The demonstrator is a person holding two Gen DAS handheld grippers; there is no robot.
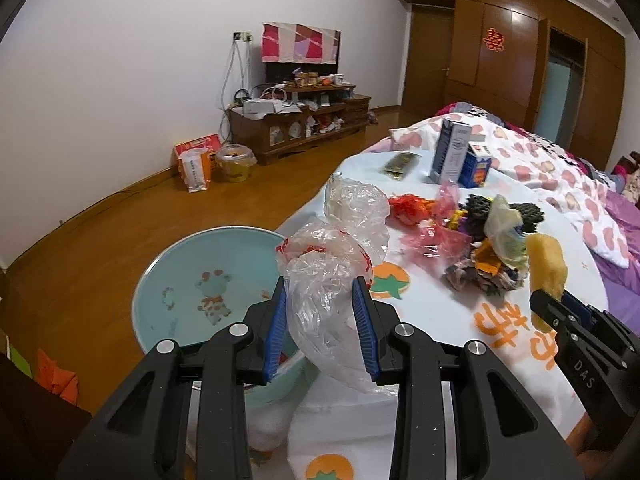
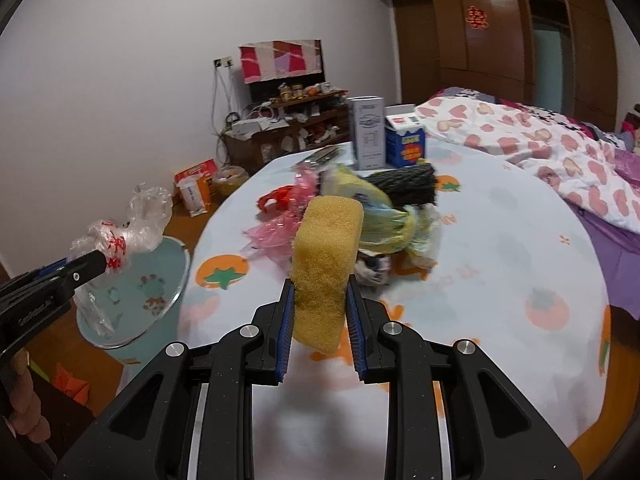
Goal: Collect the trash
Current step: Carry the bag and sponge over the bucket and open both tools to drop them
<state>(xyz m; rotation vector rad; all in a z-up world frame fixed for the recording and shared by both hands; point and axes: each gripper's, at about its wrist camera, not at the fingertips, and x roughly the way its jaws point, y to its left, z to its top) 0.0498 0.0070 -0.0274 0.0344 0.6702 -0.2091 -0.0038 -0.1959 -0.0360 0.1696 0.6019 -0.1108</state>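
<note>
We judged the collecting barely begun: our left gripper [image 1: 323,328] clamped a clear plastic bag [image 1: 326,280] beside the nearly empty blue basin [image 1: 160,280], our right gripper [image 2: 320,320] pinched a yellow sponge [image 2: 326,264], and the wrapper pile [image 2: 360,208] lay far on the table [image 2: 520,240].

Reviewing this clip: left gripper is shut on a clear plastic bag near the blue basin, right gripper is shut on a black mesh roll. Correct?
Not quite. The right gripper is shut on a yellow sponge, as the right wrist view shows. The rest stands: left gripper, clear plastic bag, blue basin.
</note>
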